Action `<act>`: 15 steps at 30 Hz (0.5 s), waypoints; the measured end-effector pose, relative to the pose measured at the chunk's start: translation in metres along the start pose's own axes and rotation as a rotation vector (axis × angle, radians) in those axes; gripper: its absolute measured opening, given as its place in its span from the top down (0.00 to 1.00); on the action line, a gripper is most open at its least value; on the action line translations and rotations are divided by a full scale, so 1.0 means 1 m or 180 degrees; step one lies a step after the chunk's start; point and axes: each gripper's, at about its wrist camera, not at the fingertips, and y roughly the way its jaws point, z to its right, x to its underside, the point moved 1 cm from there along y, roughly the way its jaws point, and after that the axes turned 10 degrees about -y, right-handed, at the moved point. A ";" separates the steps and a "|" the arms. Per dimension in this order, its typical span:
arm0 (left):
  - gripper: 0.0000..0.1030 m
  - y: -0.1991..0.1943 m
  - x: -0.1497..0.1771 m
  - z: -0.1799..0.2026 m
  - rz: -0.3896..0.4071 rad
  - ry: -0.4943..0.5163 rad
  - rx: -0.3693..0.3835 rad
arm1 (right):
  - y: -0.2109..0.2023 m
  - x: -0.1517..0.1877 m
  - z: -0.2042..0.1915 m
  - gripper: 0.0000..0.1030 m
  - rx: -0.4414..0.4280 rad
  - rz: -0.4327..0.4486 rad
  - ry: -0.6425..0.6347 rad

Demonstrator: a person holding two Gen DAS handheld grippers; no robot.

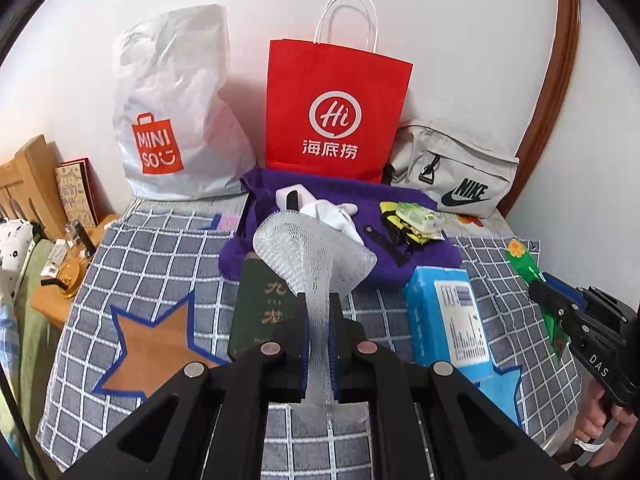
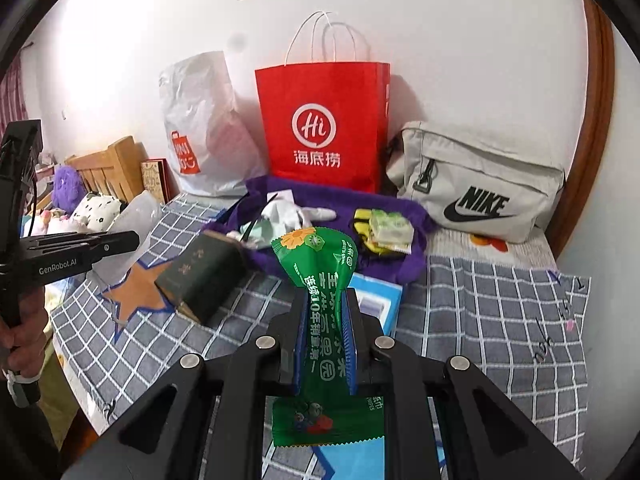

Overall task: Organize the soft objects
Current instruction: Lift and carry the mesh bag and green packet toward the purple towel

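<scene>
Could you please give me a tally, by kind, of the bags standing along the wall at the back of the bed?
Paper bags: 1, the red paper bag
Plastic bags: 1, the white Miniso bag
Fabric bags: 1, the grey Nike bag
Total: 3

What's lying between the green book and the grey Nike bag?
The purple cloth lies between the green book and the Nike bag, with a white sock and snack packets on it, in both views.
</scene>
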 end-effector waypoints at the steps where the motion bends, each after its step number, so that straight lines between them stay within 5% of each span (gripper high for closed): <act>1: 0.92 0.002 -0.002 0.001 -0.0006 0.0006 -0.0002 | 0.002 -0.003 0.001 0.85 0.0012 0.0003 0.0003; 15: 0.92 0.049 -0.041 0.013 -0.0116 0.0036 -0.0009 | 0.045 -0.041 0.016 0.85 -0.0011 0.0001 0.0064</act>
